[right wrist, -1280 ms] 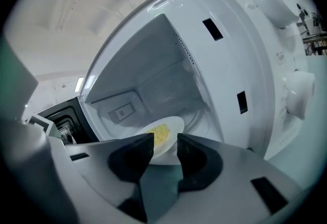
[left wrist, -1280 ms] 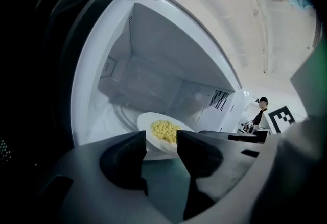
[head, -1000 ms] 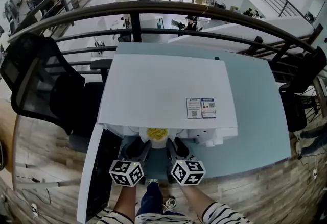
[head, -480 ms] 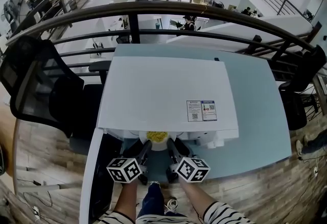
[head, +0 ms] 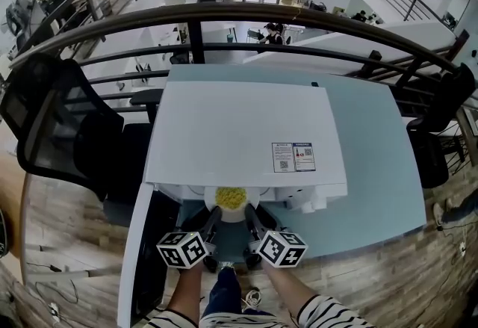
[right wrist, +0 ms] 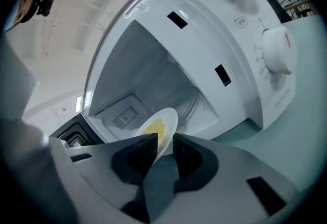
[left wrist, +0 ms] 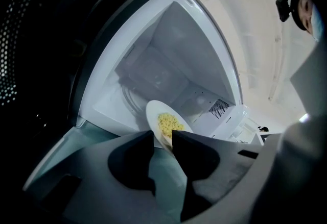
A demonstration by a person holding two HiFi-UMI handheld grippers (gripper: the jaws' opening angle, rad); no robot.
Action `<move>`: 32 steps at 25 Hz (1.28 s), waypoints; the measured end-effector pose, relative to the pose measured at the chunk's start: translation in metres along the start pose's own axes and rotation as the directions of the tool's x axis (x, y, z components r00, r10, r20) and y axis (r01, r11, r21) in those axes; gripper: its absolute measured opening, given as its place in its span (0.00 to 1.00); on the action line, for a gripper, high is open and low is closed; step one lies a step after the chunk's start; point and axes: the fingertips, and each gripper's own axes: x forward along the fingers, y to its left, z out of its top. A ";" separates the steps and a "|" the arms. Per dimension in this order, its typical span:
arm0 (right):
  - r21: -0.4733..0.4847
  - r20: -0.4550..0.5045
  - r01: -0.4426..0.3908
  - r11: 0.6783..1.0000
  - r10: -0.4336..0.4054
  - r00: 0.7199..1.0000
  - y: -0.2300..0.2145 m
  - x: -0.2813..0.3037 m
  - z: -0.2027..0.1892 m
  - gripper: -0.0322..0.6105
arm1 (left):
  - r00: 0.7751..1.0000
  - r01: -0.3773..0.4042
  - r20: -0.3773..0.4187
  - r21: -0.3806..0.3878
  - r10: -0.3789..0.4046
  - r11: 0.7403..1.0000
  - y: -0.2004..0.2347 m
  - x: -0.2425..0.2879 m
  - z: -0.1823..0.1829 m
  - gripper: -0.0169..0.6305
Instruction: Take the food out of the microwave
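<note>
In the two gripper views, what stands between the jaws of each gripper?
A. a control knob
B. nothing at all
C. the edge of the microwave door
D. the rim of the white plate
D: the plate has its rim in the gap of the left gripper and of the right gripper, and both pairs of jaws are closing around it.

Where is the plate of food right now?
In the head view the plate sits low centre at the open mouth of the microwave, its rim between the closing fingers of the left gripper and right gripper.
</note>
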 end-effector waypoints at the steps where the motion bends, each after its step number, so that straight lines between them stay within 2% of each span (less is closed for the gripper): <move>1: 0.005 0.003 0.000 1.000 0.000 1.000 0.001 -0.004 0.000 0.21 | 1.000 -0.001 0.000 -0.001 0.001 1.000 -0.003 -0.003 -0.002 0.22; 13: 0.008 0.031 -0.002 1.000 0.002 1.000 0.016 -0.071 -0.009 0.18 | 1.000 0.014 0.015 0.010 -0.014 1.000 -0.044 -0.051 -0.028 0.20; 32: 0.001 0.028 -0.051 0.999 0.051 0.998 0.040 -0.177 -0.043 0.18 | 0.999 0.003 0.054 0.034 -0.005 0.999 -0.102 -0.140 -0.085 0.20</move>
